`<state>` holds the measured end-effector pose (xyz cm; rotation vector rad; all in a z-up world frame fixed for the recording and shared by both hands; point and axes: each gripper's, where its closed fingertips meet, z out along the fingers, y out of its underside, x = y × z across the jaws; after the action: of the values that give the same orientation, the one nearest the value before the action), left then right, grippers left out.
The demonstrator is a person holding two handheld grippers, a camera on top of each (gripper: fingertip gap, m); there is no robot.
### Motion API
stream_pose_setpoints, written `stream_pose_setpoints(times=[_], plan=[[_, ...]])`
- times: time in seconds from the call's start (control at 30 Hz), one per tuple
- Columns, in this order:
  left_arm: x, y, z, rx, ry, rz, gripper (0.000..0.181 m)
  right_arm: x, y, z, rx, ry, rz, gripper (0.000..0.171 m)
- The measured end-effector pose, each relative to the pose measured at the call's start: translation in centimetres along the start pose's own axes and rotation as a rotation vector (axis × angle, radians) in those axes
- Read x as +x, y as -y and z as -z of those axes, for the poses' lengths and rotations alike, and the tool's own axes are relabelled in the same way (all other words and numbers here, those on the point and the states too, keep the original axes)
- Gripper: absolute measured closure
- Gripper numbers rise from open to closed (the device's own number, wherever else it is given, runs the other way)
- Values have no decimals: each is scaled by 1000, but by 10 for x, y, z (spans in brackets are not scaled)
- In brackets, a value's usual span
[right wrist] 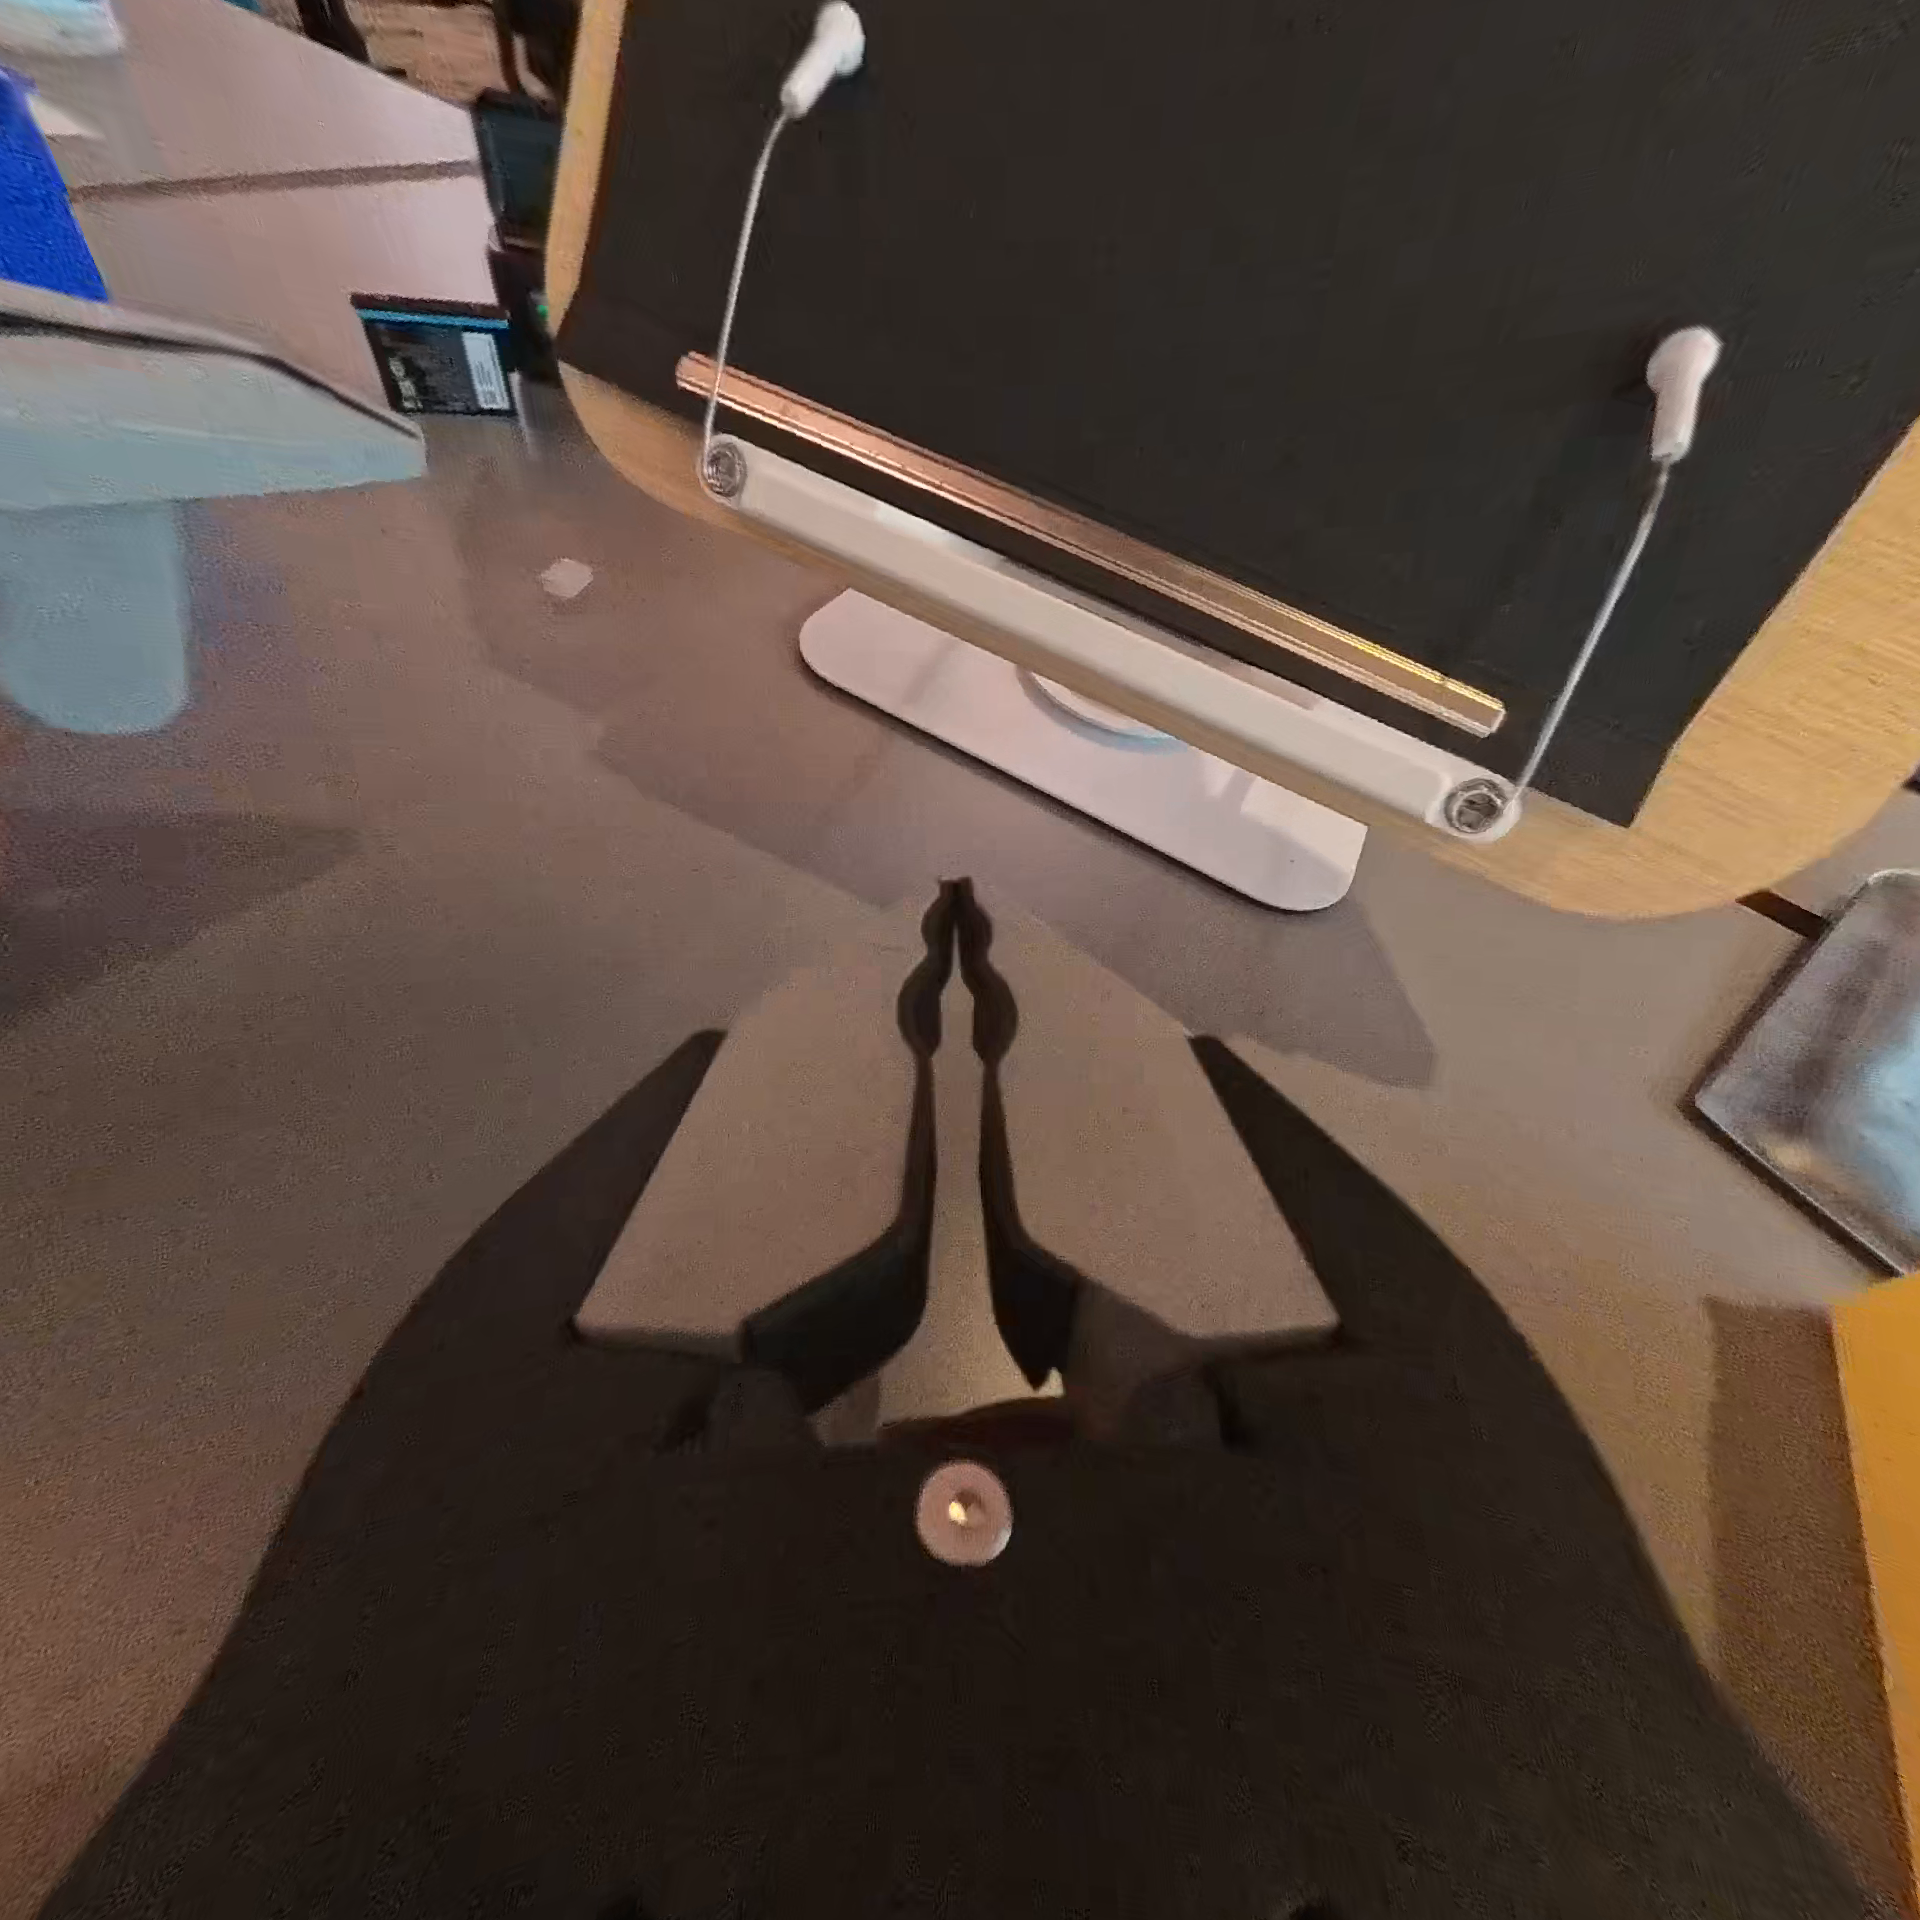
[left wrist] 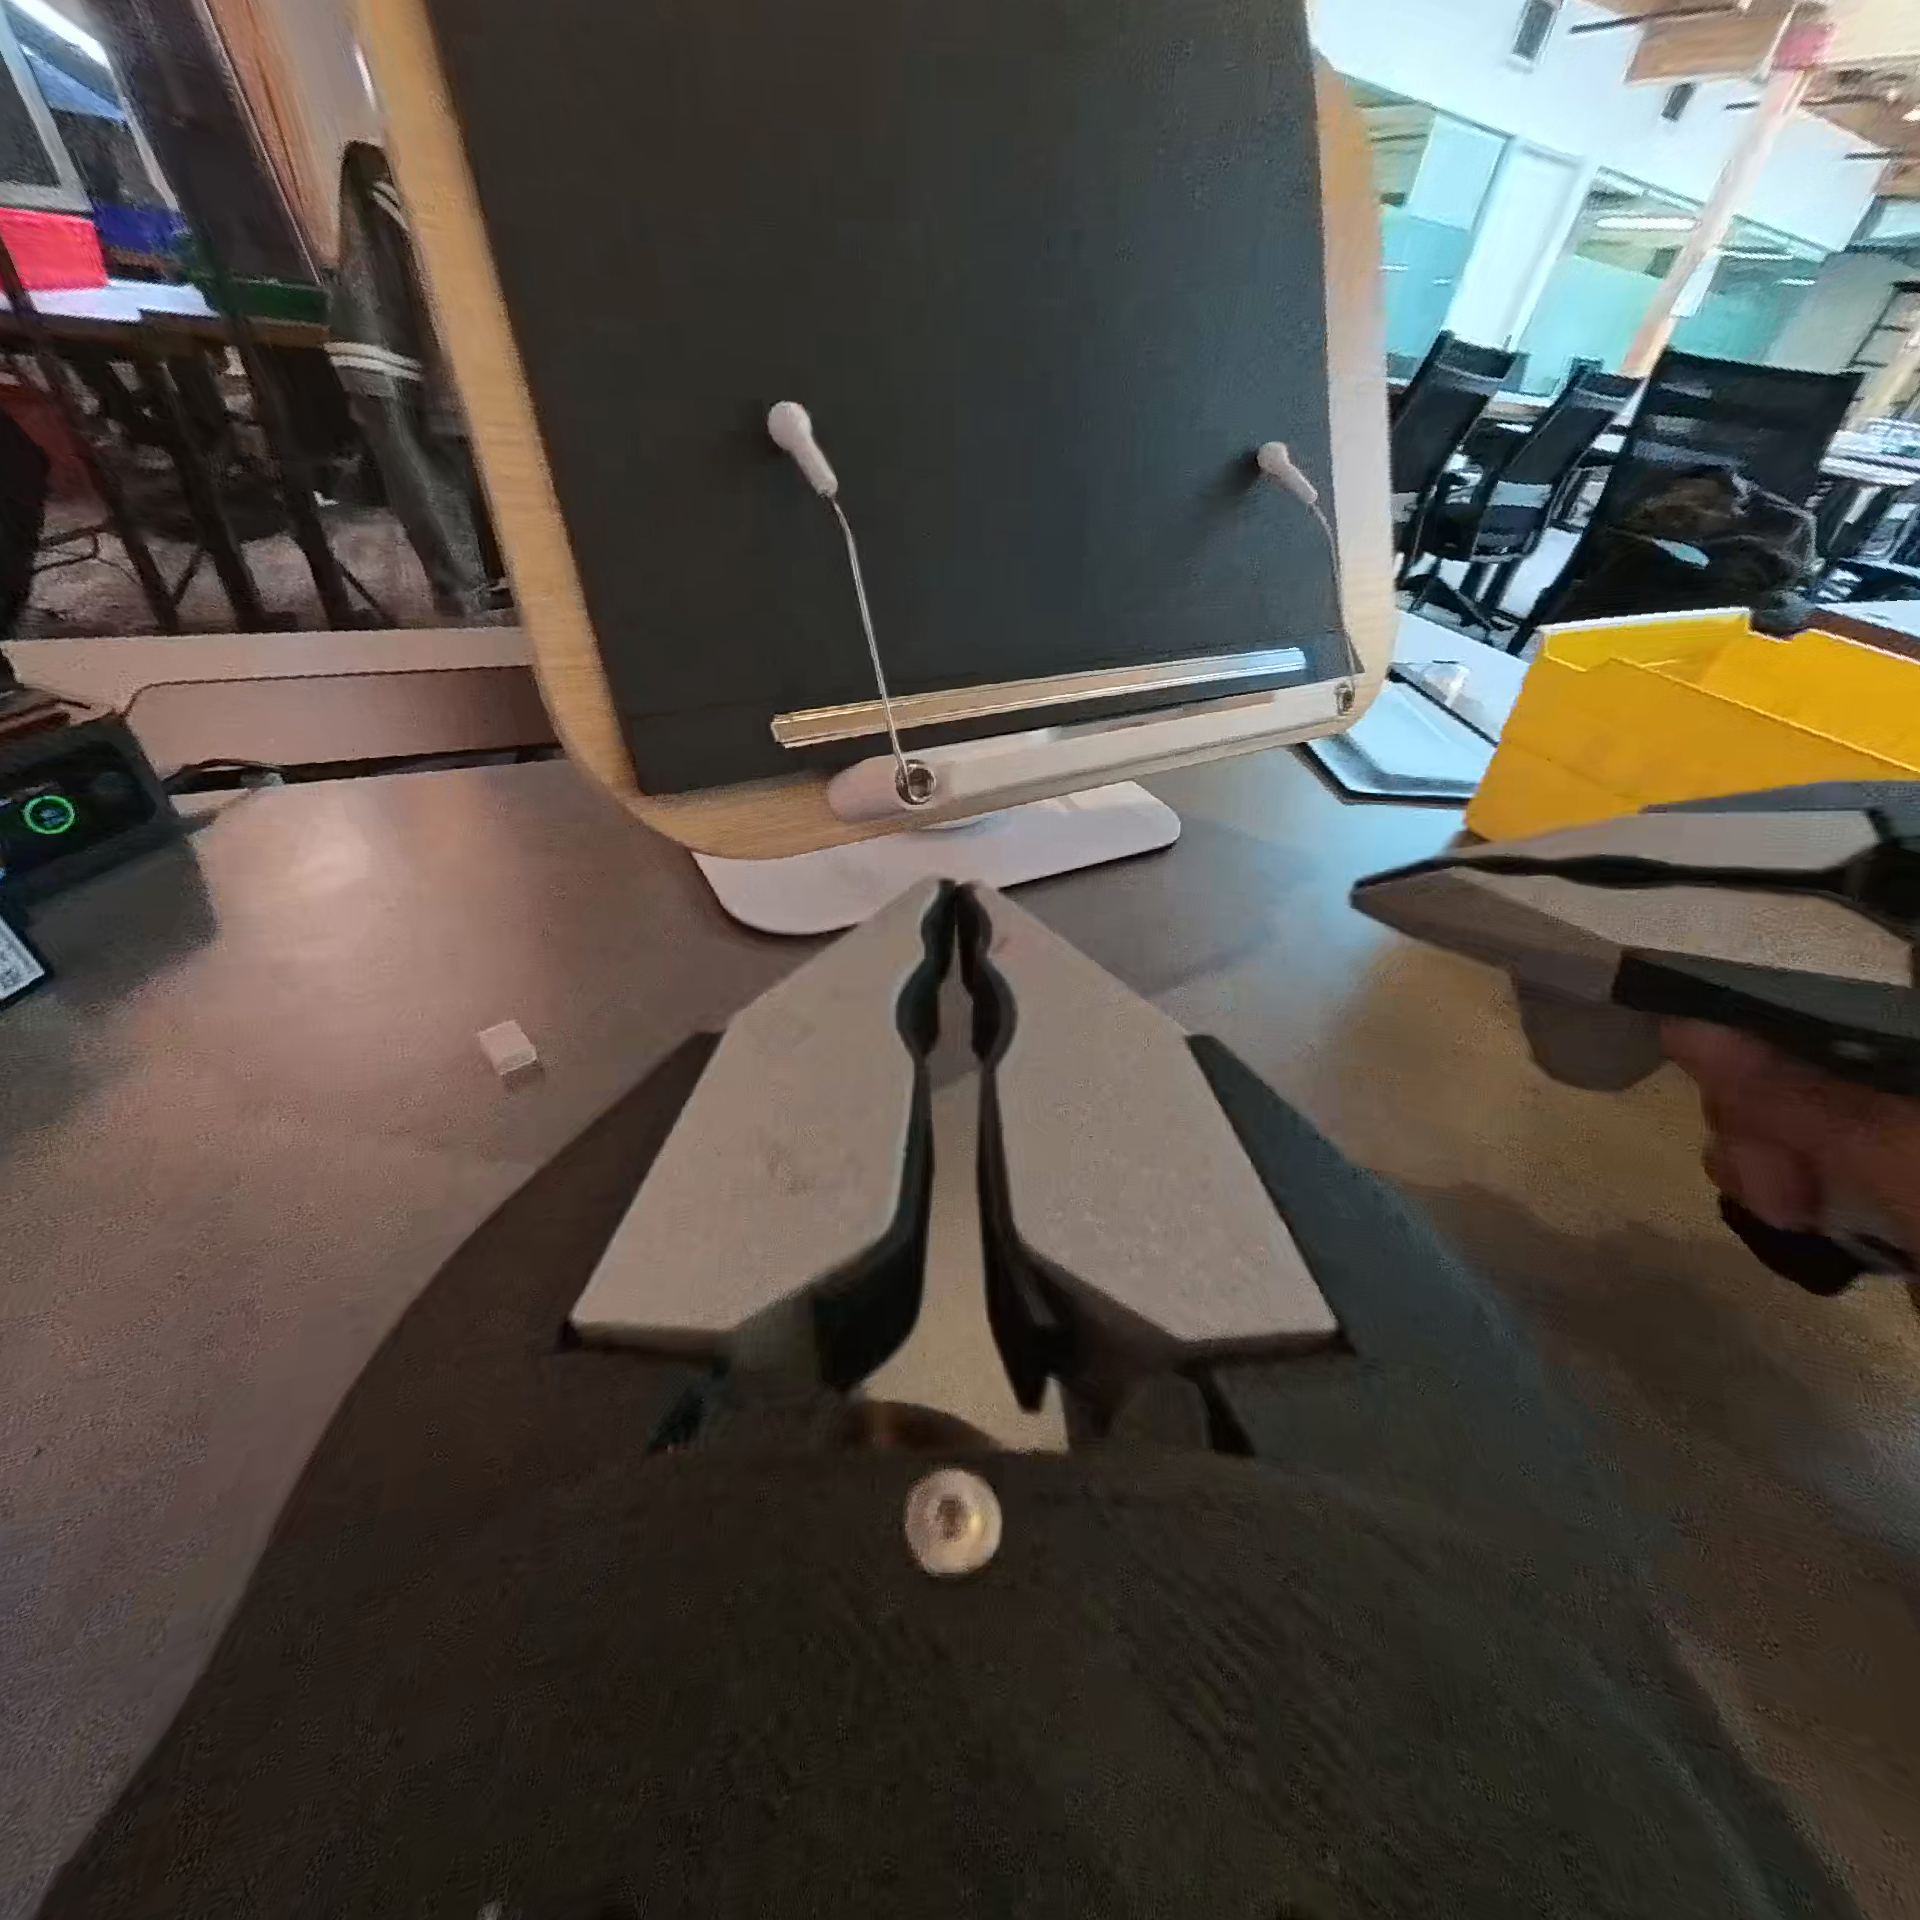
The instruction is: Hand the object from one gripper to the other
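1. Neither gripper holds anything. The left gripper (left wrist: 954, 894) has its fingers pressed together with nothing between them, and so does the right gripper (right wrist: 956, 888). Both hover low over the table (left wrist: 312, 1195), pointing at the stand (left wrist: 935, 312).
2. Which thing is to be handed over is not certain. The likeliest is the thin metal bar (right wrist: 1091, 540) lying along the stand's white ledge; a small white block (left wrist: 507, 1044) also lies loose on the table, to the left of the left gripper.
3. So the step in hand looks like the first pickup. Spread the fingers before closing in, since shut tips would only push the thing away.
4. For the bar, come in square to its length and grip near one end, leaving the rest free for the other gripper. Keep clear of the two wire page holders (left wrist: 868, 623).
5. Lift it up off the ledge, not outward, so the stand does not tip.
6. Bring the second gripper in with its fingers apart, and release only once it has clamped on.
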<state>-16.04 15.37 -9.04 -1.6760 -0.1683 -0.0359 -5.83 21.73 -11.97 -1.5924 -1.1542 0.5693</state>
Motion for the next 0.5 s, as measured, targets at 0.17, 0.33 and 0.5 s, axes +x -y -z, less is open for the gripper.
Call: stream_pose_setpoints(times=[0.17,0.33,0.5], plan=[[4,-14,-8,-62,7,-31,160,-4,-2,-5,-14,5,-16,147],[4,-16,-11,-68,7,-36,152,-6,-6,-10,-30,5,-3,142],[3,-22,-27,-92,8,-39,148,-7,-2,-23,-4,33,-22,131]])
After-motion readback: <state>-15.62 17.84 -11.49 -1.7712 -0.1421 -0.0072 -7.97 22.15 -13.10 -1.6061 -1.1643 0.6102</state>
